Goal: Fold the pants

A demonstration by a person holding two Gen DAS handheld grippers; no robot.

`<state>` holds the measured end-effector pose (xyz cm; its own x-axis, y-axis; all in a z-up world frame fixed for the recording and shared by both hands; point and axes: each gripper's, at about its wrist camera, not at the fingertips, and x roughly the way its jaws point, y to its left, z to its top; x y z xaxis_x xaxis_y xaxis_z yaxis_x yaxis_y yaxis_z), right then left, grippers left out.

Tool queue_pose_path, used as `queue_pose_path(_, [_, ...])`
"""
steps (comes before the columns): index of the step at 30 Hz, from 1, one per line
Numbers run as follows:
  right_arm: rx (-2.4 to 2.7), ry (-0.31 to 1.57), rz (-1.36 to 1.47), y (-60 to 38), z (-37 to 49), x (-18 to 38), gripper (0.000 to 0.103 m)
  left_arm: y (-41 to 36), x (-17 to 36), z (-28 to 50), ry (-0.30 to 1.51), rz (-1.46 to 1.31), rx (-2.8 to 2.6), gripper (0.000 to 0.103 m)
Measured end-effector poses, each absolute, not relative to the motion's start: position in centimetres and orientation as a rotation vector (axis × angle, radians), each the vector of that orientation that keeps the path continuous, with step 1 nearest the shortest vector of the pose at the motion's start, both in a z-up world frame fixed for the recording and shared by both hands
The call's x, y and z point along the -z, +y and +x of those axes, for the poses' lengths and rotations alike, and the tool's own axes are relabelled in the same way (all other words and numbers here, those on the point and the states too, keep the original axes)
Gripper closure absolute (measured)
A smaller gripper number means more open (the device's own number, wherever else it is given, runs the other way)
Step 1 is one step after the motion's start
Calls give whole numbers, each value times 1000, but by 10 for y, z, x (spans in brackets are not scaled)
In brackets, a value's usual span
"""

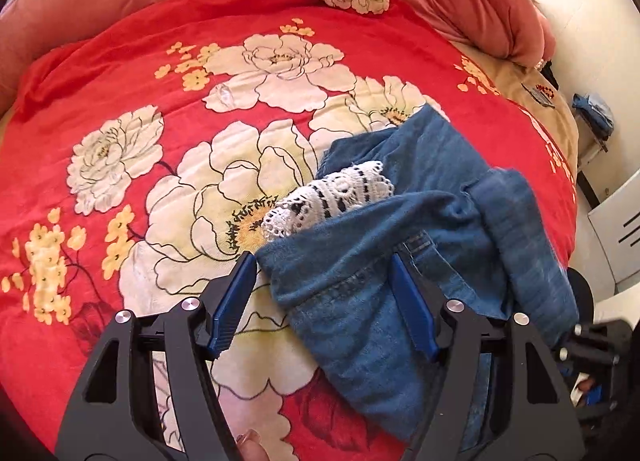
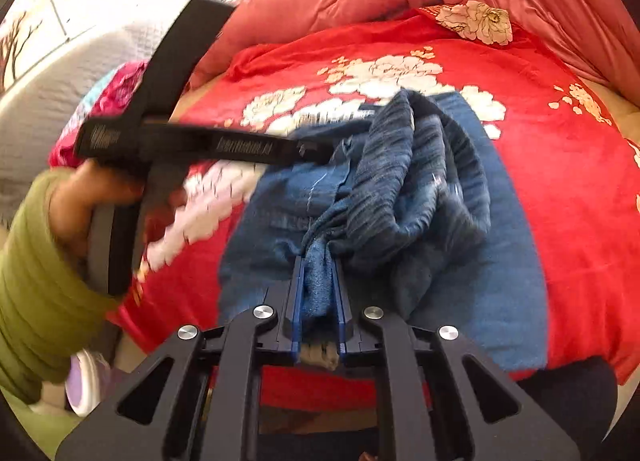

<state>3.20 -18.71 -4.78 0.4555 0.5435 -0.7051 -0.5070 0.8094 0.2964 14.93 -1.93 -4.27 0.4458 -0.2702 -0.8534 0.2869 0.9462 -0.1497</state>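
Spreading wide over the red floral bedspread (image 1: 168, 73), the left gripper (image 1: 324, 265) stands open, blue denim pants (image 1: 360, 281) lying loose between its jaws. Over on the right, the right gripper (image 2: 318, 261) is clamped on a bunched fold.

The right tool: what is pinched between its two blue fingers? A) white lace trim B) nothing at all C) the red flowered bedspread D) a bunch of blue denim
D: in the right wrist view the right tool is closed on a bunched fold of the blue denim pants.
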Motion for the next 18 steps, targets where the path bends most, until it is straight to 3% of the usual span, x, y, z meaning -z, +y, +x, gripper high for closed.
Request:
queue_pose_path(9, [-649, 896, 67, -198, 19, 57, 92, -14, 55, 168, 1045, 7, 303, 34])
queue_pose_path(13, [-659, 885, 67, -199, 15, 49, 87, -7, 47, 161, 1010, -16, 308, 37])
queue_pose_path(16, [-669, 861, 84, -207, 11, 39, 75, -1, 28, 144, 964, -3, 369, 56])
queue_pose_path(18, [-663, 834, 89, -213, 8, 30, 69, -1, 21, 139, 956, 41, 396, 76])
